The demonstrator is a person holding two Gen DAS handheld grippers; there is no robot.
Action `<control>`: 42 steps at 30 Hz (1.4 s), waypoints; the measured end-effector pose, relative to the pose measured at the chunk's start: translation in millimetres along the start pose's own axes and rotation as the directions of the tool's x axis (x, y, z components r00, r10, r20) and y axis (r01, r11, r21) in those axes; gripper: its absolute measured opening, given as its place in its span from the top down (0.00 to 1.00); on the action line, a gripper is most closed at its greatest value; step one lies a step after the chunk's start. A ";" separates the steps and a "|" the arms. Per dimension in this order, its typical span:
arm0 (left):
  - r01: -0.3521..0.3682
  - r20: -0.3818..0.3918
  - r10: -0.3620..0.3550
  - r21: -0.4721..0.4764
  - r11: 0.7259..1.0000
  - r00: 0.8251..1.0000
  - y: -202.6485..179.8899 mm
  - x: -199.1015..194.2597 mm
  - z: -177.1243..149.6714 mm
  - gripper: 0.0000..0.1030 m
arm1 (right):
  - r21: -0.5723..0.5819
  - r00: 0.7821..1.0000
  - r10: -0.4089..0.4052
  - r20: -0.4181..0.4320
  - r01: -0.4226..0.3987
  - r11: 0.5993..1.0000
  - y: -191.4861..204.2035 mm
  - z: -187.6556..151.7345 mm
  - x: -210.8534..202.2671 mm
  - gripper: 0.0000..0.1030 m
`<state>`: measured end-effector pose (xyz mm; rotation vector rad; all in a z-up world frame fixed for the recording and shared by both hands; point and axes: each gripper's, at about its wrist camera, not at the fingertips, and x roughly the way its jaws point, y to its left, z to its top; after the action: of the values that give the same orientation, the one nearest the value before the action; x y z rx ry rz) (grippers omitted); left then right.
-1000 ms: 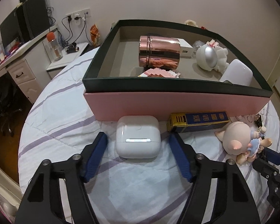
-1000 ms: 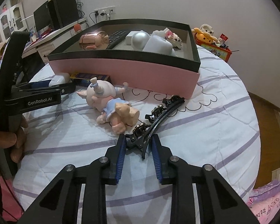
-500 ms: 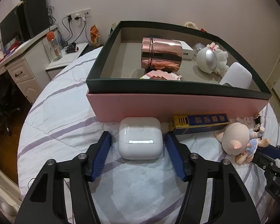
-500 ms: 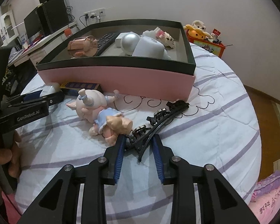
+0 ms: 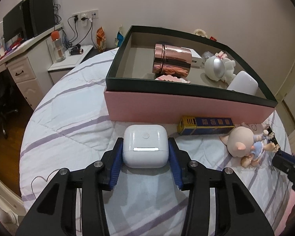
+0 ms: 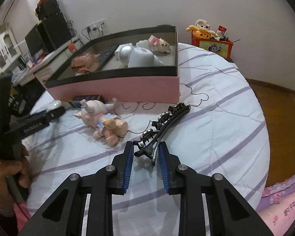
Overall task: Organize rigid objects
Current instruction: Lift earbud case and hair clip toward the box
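left wrist: left gripper (image 5: 145, 153) closing on earbud case (image 5: 145, 145); contact seemingly made

Honestly not much to read here: the long blue-and-gold rectangular box (image 5: 206, 124) near the pink storage box has gold characters too blurry to read, and white lettering on the left gripper's black arm (image 6: 31, 128) is smeared.

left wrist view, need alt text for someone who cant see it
The left gripper is closing its blue fingers on a white earbuds case lying on a striped bedspread. Just behind sits a pink box holding a rose-gold canister, with a blue carton and a pig figurine to the right.
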<state>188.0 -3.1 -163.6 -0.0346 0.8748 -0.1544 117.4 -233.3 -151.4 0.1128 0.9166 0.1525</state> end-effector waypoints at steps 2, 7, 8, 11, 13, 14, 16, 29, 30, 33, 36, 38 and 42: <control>0.000 0.000 0.000 -0.004 1.000 1.000 0.9 -3.3 -1.5 0.57 | 0.004 1.000 0.019 0.010 -0.019 1.000 0.7 0.5 -5.2 0.75; -0.003 -0.005 0.003 -0.012 1.000 1.000 6.8 -8.0 -5.7 0.57 | 0.004 0.999 0.042 0.017 -0.042 0.999 4.6 0.4 -8.8 0.75; -0.003 -0.009 0.002 -0.014 1.000 1.000 7.8 -8.1 -7.0 0.57 | 0.001 0.999 0.035 0.010 -0.035 0.999 5.2 -0.1 -7.0 0.75; -0.003 -0.011 0.003 -0.015 1.000 1.000 9.5 -9.5 -9.6 0.57 | 0.013 1.000 -0.026 -0.003 0.026 1.000 2.3 -4.5 1.8 0.74; -0.002 -0.013 0.002 -0.013 1.000 1.000 9.6 -9.9 -9.8 0.57 | 0.027 0.998 -0.057 -0.035 0.058 0.998 -1.8 -7.7 11.3 0.74; -0.003 -0.014 0.003 -0.011 1.000 1.000 9.6 -10.2 -10.1 0.57 | 0.033 0.998 -0.058 -0.031 0.059 0.998 -2.6 -8.2 12.1 0.72; -0.003 -0.014 0.003 -0.014 1.000 1.000 9.6 -10.1 -10.3 0.57 | 0.039 0.998 -0.062 -0.027 0.063 0.997 -0.6 -5.4 11.8 0.59; 0.005 -0.006 -0.005 -0.006 1.000 1.000 3.8 -13.6 -7.6 0.57 | 0.011 0.989 -0.145 -0.008 0.145 0.989 3.5 3.5 20.6 0.76; 0.007 -0.002 -0.007 -0.004 1.000 1.000 2.9 -15.4 -6.8 0.57 | 0.016 0.991 -0.136 -0.002 0.136 0.991 2.5 2.1 17.2 0.75; 0.011 0.011 -0.011 0.004 1.000 1.000 0.6 -22.1 -3.6 0.57 | 0.019 0.993 -0.117 0.022 0.116 0.993 3.8 0.4 4.9 0.75; 0.016 0.026 -0.016 0.011 1.000 1.000 -0.5 -29.7 1.7 0.57 | 0.022 0.995 -0.091 0.047 0.090 0.996 6.4 3.8 -8.8 0.75; 0.022 0.037 -0.022 0.012 1.000 0.999 -0.7 -36.4 7.0 0.57 | 0.018 0.994 -0.075 0.073 0.074 0.997 9.5 8.8 -20.9 0.75; 0.033 0.063 -0.035 0.019 0.999 0.997 -1.4 -50.3 18.4 0.57 | 0.004 0.991 -0.036 0.127 0.036 0.999 16.5 24.1 -42.4 0.75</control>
<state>170.2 2.4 -113.3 -0.0373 0.8100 -0.1921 109.8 -225.4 -101.1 0.1068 0.7910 0.1098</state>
